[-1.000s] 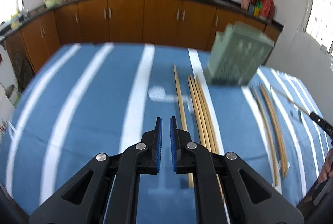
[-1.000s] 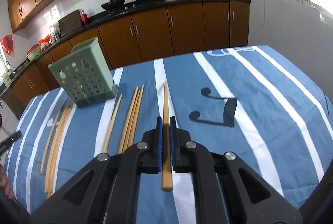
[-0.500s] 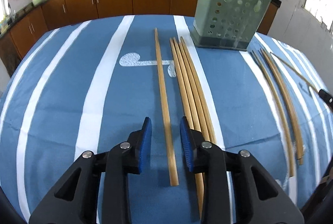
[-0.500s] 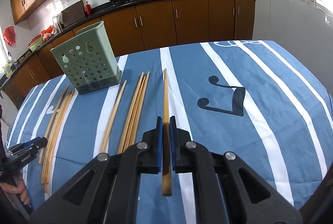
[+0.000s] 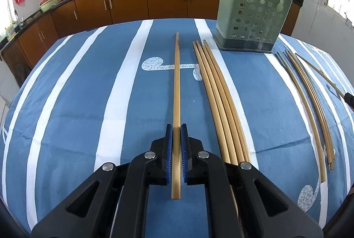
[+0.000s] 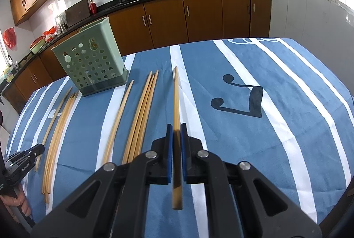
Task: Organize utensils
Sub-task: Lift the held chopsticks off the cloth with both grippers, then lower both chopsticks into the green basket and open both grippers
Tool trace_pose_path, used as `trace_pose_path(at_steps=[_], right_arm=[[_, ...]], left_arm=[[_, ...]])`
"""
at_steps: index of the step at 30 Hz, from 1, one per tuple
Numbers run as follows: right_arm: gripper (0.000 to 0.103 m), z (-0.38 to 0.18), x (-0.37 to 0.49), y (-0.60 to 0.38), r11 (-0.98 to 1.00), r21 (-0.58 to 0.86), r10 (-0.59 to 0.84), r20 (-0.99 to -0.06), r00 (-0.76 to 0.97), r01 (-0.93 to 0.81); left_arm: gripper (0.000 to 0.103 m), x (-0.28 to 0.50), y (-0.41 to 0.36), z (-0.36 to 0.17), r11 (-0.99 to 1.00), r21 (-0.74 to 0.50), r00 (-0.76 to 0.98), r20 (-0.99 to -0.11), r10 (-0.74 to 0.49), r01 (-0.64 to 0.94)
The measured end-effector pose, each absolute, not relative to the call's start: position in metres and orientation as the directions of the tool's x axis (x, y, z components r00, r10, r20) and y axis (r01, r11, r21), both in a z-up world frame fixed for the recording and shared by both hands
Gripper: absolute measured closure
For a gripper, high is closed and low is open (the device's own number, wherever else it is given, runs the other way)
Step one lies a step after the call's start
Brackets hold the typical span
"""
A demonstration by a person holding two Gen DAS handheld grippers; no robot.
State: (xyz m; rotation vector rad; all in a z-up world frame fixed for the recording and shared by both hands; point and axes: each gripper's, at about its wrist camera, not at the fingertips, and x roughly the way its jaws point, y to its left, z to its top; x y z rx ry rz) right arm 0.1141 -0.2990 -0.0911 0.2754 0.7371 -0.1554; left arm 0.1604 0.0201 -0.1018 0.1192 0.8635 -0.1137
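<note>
My left gripper (image 5: 176, 130) is shut on a single bamboo chopstick (image 5: 176, 83) that lies along the blue striped tablecloth. A bundle of several chopsticks (image 5: 218, 101) lies just to its right. A green perforated utensil holder (image 5: 252, 14) stands upright at the far right. My right gripper (image 6: 176, 129) is shut on another chopstick (image 6: 176, 101) and holds it just above the cloth. In the right wrist view the holder (image 6: 93, 61) stands at the far left, with more chopsticks (image 6: 141, 112) beside it.
More chopsticks (image 5: 309, 101) lie at the right in the left wrist view, and at the left (image 6: 57, 123) in the right wrist view. The left gripper shows at the left edge (image 6: 20, 162) there. Kitchen cabinets (image 5: 154, 1) stand beyond the table's far edge.
My left gripper came down over the single chopstick, opened, then shut on it. My right gripper keeps its chopstick and has shifted only slightly.
</note>
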Motion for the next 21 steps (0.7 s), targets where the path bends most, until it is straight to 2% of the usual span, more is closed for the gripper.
trace_pose_path(at_steps=[4, 9, 21], right_arm=[[0.095, -0.092, 0.114, -0.299, 0.953, 0.193, -0.040, -0.682, 0.730, 0.232], [0.095, -0.079, 0.107, -0.302, 0.952, 0.206, -0.041, -0.644, 0.764, 0.226], [0.095, -0.026, 0.088, -0.307, 0.949, 0.245, -0.059, -0.484, 0.873, 0.200]], left_arm=[[0.096, 0.160, 0.020, -0.102, 0.985, 0.069, 0.642, -0.765, -0.050, 0.159], [0.096, 0.158, 0.030, -0.086, 0.988, 0.008, 0.646, -0.757, -0.095, 0.155], [0.096, 0.137, 0.051, -0.001, 0.986, -0.089, 0.801, -0.576, -0.164, 0.138]])
